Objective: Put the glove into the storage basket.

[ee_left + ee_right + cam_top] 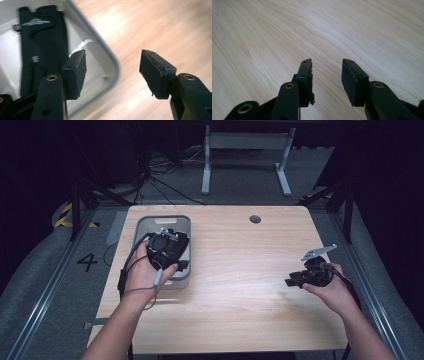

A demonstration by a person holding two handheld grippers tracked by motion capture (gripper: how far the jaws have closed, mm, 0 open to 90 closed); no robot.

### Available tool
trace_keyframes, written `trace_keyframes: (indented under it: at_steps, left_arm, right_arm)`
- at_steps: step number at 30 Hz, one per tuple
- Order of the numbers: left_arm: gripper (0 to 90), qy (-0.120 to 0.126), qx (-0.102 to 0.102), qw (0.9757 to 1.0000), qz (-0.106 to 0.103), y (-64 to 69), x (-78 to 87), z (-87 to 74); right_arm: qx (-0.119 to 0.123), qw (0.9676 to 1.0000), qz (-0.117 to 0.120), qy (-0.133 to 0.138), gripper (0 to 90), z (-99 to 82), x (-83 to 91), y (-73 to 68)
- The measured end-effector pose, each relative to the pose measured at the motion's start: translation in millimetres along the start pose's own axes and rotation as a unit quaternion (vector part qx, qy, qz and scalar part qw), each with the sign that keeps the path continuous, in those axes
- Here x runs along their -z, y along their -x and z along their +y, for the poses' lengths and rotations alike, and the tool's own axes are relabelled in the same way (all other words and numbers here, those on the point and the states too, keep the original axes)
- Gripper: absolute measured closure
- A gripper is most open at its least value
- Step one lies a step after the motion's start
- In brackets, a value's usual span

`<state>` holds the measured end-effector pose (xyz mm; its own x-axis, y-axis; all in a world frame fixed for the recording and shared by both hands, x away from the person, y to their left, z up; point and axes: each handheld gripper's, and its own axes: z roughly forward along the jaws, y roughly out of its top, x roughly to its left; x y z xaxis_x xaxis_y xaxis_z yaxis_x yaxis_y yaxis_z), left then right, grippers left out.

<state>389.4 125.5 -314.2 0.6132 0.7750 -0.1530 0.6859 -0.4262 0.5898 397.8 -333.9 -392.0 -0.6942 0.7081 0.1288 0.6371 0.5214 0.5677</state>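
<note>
1. Your right tongs (295,281) sit at the lower right of the high view, low over the bare worktop (240,265); their jaws stand wide with nothing between them, just wood grain ahead in the right gripper view (325,82).
2. Your left tongs (167,251) are at the left of the high view, over the grey bin (186,222). Their jaws are wide apart and hold nothing (112,72).
3. In the left gripper view, one pad hangs over the bin's inside and the other over the worktop, with the bin's rounded corner (113,62) between them.
4. The black glove (42,42) lies flat on the bin's floor at the upper left of that view, apart from the pads.
5. Farther off, at the top of the high view, a round cable hole (255,219) marks the worktop's far edge.
</note>
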Motion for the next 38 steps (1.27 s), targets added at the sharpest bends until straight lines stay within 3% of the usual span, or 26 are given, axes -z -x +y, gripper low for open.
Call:
trace_keyframes:
  at_steps: [7,12,16,19,23,27,30,35,38]
  left_arm:
    - [36.0,-0.008,-0.037,0.9989,-0.028,20.3,-5.8,-22.1]
    - [36.0,-0.019,-0.049,0.9975,-0.048,26.3,-14.3,-41.4]
    - [36.0,-0.022,-0.042,0.9970,-0.061,23.7,-25.3,-54.7]
    - [36.4,-0.025,-0.047,0.9971,-0.054,21.0,-35.8,-67.9]
    - [37.2,-0.020,-0.042,0.9969,-0.064,18.4,-47.2,-83.6]
    - [37.2,-0.021,-0.051,0.9961,-0.070,16.4,-59.0,-96.6]
    - [34.1,-0.042,-0.046,0.9947,-0.082,11.8,-68.1,-105.5]
    - [32.4,-0.053,-0.038,0.9959,-0.064,3.1,-79.0,-117.8]
    - [29.6,-0.041,-0.040,0.9968,-0.056,0.3,-82.4,-122.5]
  right_arm:
    - [0.014,0.9997,0.013,0.012,59.8,-13.1,-2.0,-1.5]
    - [0.021,0.9994,0.023,0.014,59.3,-22.3,-5.0,-3.8]
    - [0.021,0.9993,0.027,0.017,59.1,-27.6,-8.5,-6.1]
    - [0.026,0.9991,0.028,0.015,58.8,-30.5,-11.7,-8.0]
    - [0.028,0.9990,0.031,0.017,58.8,-33.1,-14.7,-9.0]
    - [0.034,0.9986,0.034,0.020,58.4,-34.9,-17.8,-11.2]
    - [0.036,0.9987,0.033,0.017,58.4,-37.7,-20.7,-12.6]
    - [0.036,0.9990,0.023,0.014,57.5,-40.8,-26.2,-12.4]
    - [0.038,0.9990,0.017,0.016,56.1,-42.0,-30.7,-13.1]
